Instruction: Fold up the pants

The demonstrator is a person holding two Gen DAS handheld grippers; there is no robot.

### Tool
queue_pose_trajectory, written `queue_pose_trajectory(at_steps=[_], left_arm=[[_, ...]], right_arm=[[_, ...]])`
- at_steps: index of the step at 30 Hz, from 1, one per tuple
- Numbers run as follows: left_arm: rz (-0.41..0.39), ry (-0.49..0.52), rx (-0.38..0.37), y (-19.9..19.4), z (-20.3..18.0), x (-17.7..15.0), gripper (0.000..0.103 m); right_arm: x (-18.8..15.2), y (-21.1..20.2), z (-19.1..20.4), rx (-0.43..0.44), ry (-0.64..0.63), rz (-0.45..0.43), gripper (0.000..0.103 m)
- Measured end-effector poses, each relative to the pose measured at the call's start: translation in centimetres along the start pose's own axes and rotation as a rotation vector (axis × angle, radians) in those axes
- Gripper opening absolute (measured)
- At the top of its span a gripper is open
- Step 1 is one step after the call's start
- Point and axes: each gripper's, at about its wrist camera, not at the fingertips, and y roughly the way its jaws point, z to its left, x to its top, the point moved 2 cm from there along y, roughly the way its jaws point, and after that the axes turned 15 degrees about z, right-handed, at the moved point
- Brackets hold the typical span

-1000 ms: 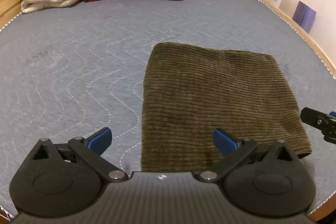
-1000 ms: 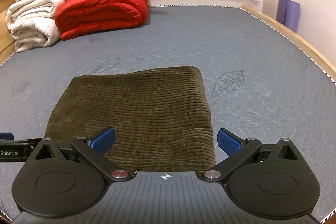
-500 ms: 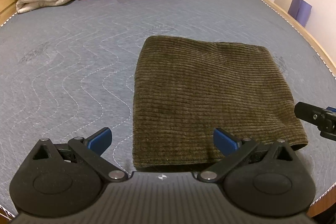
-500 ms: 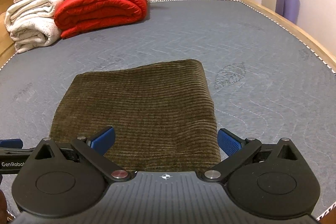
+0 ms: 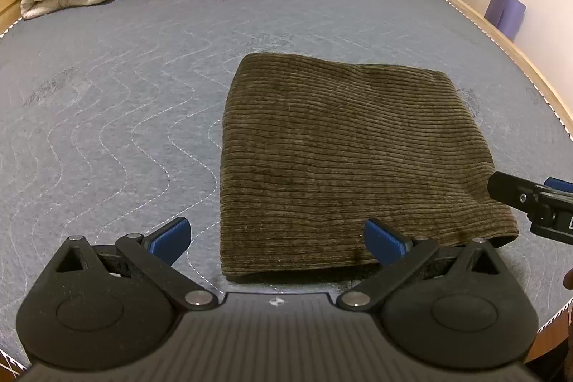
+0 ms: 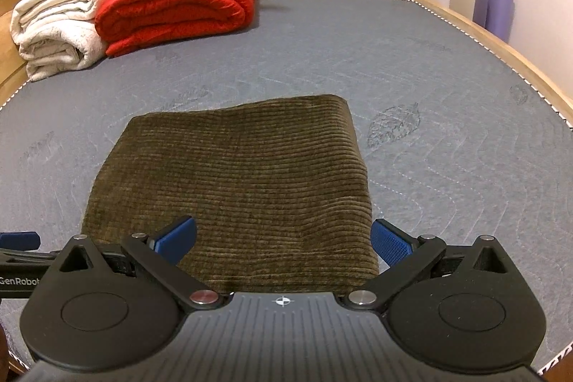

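The pants lie folded into a flat olive rectangle on the grey mattress, centre-right in the left view and centre in the right view. The left gripper and right gripper sit at the bottom of their frames, both spread wide and holding nothing. A red quilt lies upper left.

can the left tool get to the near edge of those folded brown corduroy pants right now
Probably yes. The left tool is open, with the near edge of the folded corduroy pants just ahead between its fingers, and nothing lies between them. The right tool stays off to the side.
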Motion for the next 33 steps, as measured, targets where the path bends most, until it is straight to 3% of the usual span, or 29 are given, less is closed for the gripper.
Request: queue_pose_trajectory(at_steps=[33], left_arm=[[-0.004, 0.012, -0.010, -0.41, -0.08, -0.22, 0.103]], right_arm=[[-0.11, 0.15, 0.16, 0.006, -0.010, 0.012, 0.102]])
